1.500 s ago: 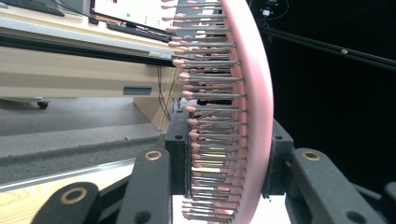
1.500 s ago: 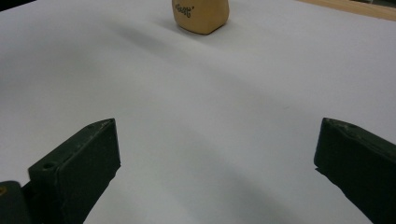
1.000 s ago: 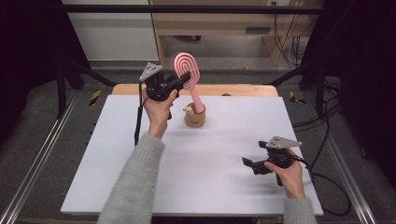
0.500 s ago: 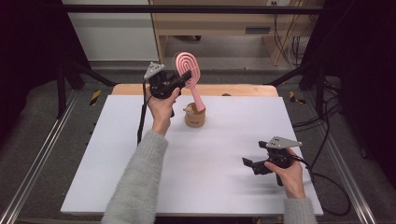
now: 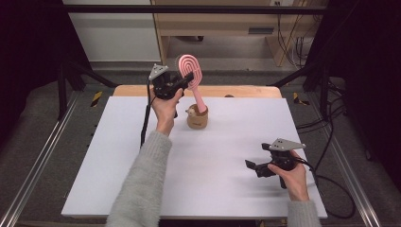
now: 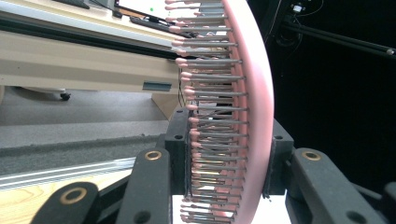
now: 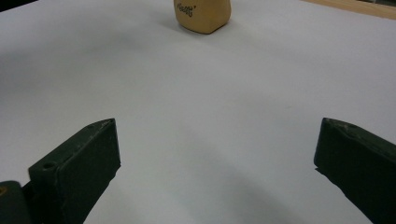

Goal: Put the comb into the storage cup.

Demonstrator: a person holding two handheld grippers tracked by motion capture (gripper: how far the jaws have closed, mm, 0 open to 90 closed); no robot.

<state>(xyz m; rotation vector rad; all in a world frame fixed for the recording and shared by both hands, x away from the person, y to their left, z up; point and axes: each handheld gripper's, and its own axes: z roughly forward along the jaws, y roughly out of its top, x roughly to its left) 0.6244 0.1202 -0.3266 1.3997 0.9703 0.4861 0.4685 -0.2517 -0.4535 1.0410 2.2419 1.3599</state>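
Note:
A pink hairbrush (image 5: 192, 75) stands tilted with its handle down in a small tan holder (image 5: 197, 118) at the back middle of the white table. My left gripper (image 5: 185, 79) is shut on the brush's head. In the left gripper view the pink brush (image 6: 243, 107) with its rows of bristles sits clamped between the two black jaws. My right gripper (image 5: 251, 166) rests low over the table at the front right, open with nothing between its jaws. The right gripper view looks across bare table toward the tan holder (image 7: 203, 14).
The white table top (image 5: 118, 156) ends in a wooden strip (image 5: 246, 91) at the back. Metal frame rails (image 5: 42, 156) run along the left and right sides. A wooden cabinet (image 5: 222, 23) and cables stand beyond the table.
My left gripper and the brush head have shifted slightly to the right and up. The right gripper has stayed where it was.

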